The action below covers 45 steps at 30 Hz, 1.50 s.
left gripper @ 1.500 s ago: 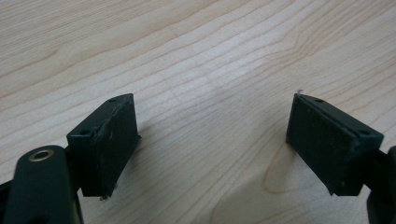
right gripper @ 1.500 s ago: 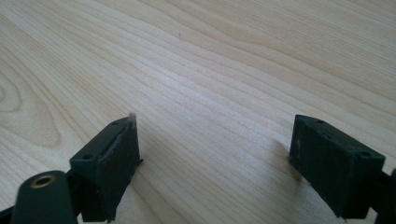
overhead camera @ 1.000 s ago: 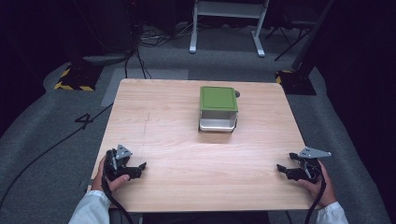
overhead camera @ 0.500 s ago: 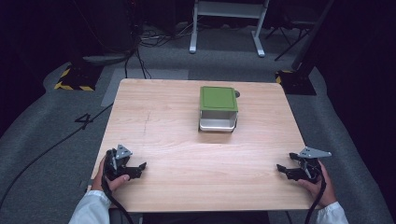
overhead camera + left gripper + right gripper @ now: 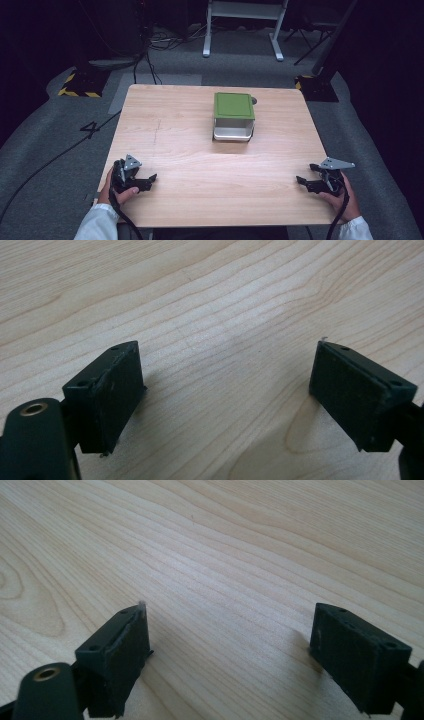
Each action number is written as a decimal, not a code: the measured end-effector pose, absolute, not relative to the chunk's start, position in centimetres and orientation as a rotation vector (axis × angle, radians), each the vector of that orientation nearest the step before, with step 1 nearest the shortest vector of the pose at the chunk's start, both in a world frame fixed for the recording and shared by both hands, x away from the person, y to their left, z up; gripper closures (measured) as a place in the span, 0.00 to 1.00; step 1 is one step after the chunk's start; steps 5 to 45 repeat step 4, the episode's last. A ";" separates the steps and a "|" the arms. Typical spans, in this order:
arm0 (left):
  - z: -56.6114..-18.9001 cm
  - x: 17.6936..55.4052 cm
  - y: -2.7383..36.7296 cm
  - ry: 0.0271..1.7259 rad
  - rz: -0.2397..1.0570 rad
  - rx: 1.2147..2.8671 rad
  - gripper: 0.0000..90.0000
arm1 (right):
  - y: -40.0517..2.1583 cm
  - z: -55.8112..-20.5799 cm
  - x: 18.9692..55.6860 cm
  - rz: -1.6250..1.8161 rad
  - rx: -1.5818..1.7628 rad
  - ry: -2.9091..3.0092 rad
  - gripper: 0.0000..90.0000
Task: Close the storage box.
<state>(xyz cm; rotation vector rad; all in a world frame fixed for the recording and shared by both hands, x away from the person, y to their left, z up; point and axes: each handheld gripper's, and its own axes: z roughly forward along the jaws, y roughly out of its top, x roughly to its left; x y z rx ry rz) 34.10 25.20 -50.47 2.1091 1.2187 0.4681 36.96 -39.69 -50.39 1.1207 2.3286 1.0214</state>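
Left gripper (image 5: 142, 181) and right gripper (image 5: 306, 182) rest wide open, empty, at the frame's lower corners, apparently parked clear of the centred green-lidded box (image 5: 233, 116).

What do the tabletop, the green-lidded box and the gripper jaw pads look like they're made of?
The tabletop looks like light wood or wood-look laminate, matte, with clear grain lines and knots. The box seems to be white plastic, smooth and slightly glossy, under a flat matte green lid, probably plastic too. The pads look like black rubber or foam, dull, with slightly frayed edges.
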 end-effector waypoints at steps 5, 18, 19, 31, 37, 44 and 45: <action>-50.5 34.1 25.2 1.222 0.468 2.108 0.15 | -39.7 -50.4 37.0 1.022 1.120 2.330 0.18; -50.5 34.1 25.2 1.222 0.468 2.108 0.15 | -39.7 -50.4 37.0 1.022 1.120 2.330 0.18; -50.5 34.1 25.2 1.222 0.468 2.108 0.15 | -39.7 -50.4 37.0 1.022 1.120 2.330 0.18; -50.5 34.1 25.2 1.222 0.468 2.108 0.15 | -39.7 -50.4 37.0 1.022 1.120 2.330 0.18; -50.5 34.1 25.2 1.222 0.468 2.108 0.15 | -39.7 -50.4 37.0 1.022 1.120 2.330 0.18; -50.5 34.1 25.2 1.222 0.468 2.108 0.15 | -39.7 -50.4 37.0 1.022 1.120 2.330 0.18; -50.5 34.1 25.2 1.222 0.468 2.108 0.15 | -39.7 -50.4 37.0 1.022 1.120 2.330 0.18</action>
